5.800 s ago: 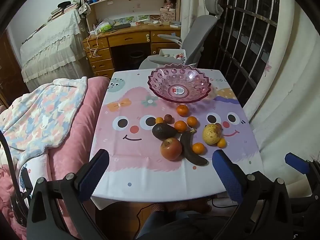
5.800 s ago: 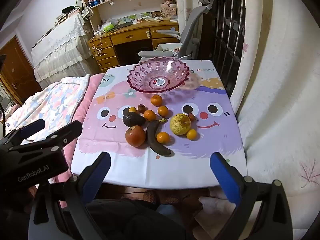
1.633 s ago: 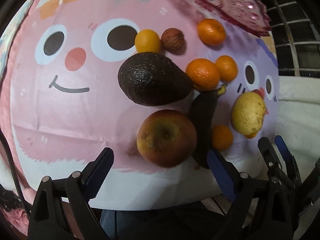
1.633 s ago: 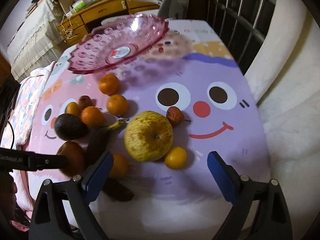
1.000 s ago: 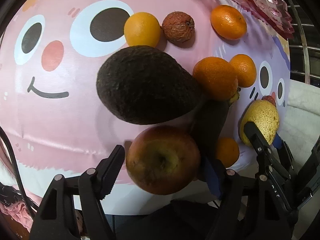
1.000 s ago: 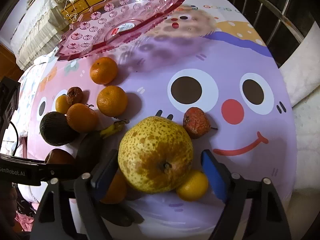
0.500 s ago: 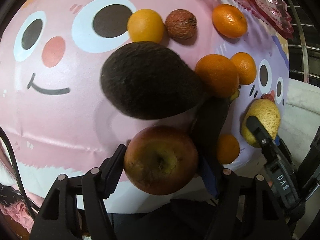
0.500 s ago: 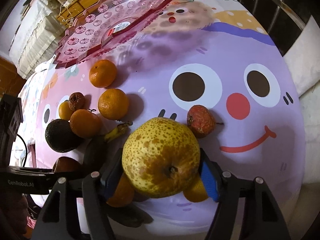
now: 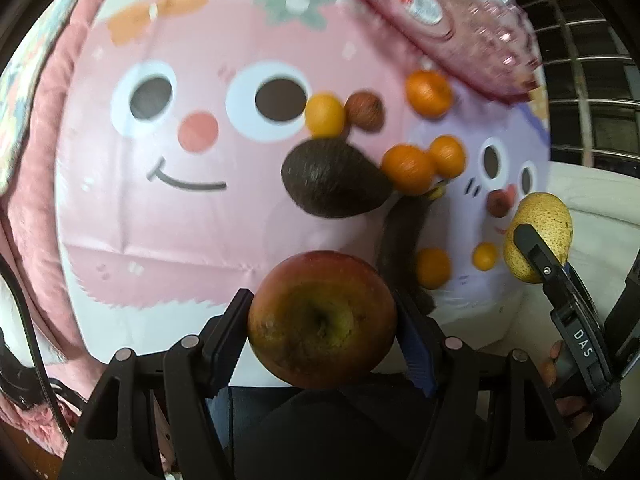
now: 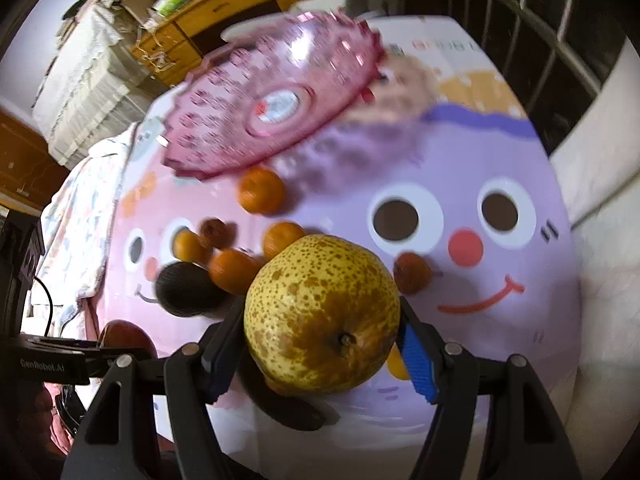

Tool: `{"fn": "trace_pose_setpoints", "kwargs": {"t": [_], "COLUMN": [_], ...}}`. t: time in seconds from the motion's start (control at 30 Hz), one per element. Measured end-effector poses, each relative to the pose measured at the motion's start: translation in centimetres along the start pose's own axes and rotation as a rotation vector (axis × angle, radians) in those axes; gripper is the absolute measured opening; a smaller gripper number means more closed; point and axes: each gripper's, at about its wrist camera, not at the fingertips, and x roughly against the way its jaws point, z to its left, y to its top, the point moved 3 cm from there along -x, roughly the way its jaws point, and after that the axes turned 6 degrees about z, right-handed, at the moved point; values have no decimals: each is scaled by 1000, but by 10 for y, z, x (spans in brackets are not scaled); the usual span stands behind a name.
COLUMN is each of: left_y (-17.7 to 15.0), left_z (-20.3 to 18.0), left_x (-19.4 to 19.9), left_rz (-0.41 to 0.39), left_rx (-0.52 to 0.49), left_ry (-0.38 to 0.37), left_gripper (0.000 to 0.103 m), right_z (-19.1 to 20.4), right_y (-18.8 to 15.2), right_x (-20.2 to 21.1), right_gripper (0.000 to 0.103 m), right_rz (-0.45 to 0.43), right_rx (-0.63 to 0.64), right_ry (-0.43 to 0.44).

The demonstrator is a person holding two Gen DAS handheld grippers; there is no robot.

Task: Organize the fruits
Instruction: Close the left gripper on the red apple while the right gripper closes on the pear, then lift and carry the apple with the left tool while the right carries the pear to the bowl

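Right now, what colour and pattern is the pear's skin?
The pear is yellow with dense brown speckles and russet patches, clearest in the right wrist view.

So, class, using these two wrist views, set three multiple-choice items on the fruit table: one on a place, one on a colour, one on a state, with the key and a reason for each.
1. Where is the pink scalloped plastic bowl?
A. At the far end of the table, beyond the fruit
B. Under the dark avocado
C. On the floor

2. What colour are the pads on the right gripper?
A. Red
B. Blue
C. Green

3. What is the state of the left gripper?
A. Open, with nothing between its fingers
B. Closed on the red-brown round apple
C. Closed on a small orange

Key: 1 A, the bowl sits beyond the small round oranges. 2 B, a blue pad shows beside the speckled yellow pear. 3 B, both fingers press the apple's sides.
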Motion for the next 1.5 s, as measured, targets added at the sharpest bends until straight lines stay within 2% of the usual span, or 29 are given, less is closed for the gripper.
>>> {"fn": "trace_pose_setpoints", "kwargs": {"t": [0.37, 0.6, 0.77, 1.0, 1.17, 1.37, 1.5], "left_y": [16, 41, 68, 115, 150, 185, 206], "left_z": [-5, -13, -25, -38, -41, -50, -56], "left_x": [115, 157, 163, 153, 135, 107, 87], "left_rz": [-207, -325, -384, -447, -439, -429, -422], "left_rx": [-78, -106, -125, -149, -154, -187, -198], "left_ry": [-32, -22, -25, -52, -88, -58, -9], "left_gripper": [68, 68, 68, 68, 68, 68, 68], "right_z": [24, 32, 36, 35, 29, 19, 12], "right_y": [37, 66, 88, 114, 127, 139, 142], "right_x": [59, 84, 85, 61, 32, -11, -37], "right_gripper": [70, 70, 70, 70, 70, 70, 70], "right_rz": [-119, -204, -248, -244, -222, -154, -106], "right_rx": [100, 124, 138, 125, 113, 109, 90], "right_ry": [6, 6, 2, 15, 24, 14, 11]}}
